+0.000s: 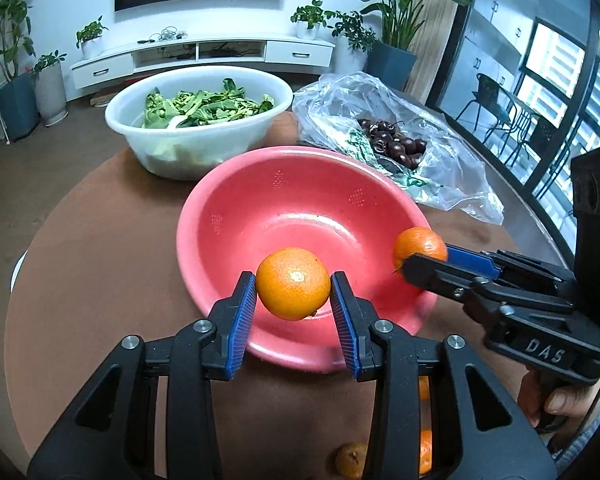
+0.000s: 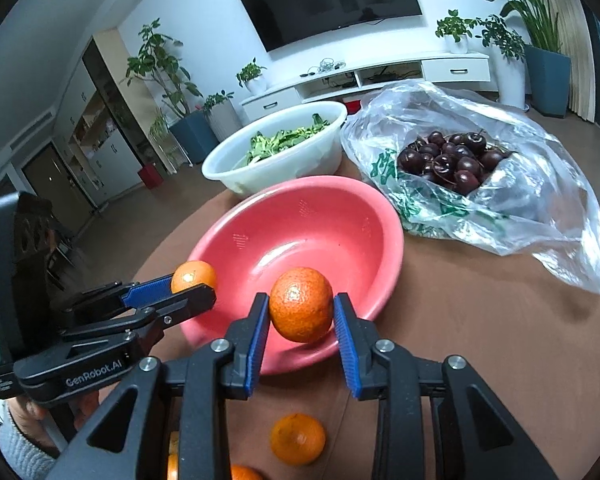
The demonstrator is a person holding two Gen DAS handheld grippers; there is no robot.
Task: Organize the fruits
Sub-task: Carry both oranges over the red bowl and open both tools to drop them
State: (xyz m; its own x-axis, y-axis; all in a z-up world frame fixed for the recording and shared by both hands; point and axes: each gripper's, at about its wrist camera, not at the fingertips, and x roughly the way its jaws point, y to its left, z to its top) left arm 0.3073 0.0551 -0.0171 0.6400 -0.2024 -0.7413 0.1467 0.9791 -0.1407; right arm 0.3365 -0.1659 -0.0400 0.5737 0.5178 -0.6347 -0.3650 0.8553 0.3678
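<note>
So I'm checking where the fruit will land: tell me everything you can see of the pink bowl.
The pink bowl is wide, round and shallow, looks plastic, with small patches of drain holes in its wall. It sits upright on the brown table, nothing inside. The white tub and the cherry bag lie just behind it. Two tangerines hang over its near rim.

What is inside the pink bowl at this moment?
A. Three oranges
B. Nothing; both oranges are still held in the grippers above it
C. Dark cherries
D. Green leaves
B. The pink bowl shows a bare inside, while the left gripper and the right gripper each hold an orange over its near rim; the cherries lie in the plastic bag.
</note>
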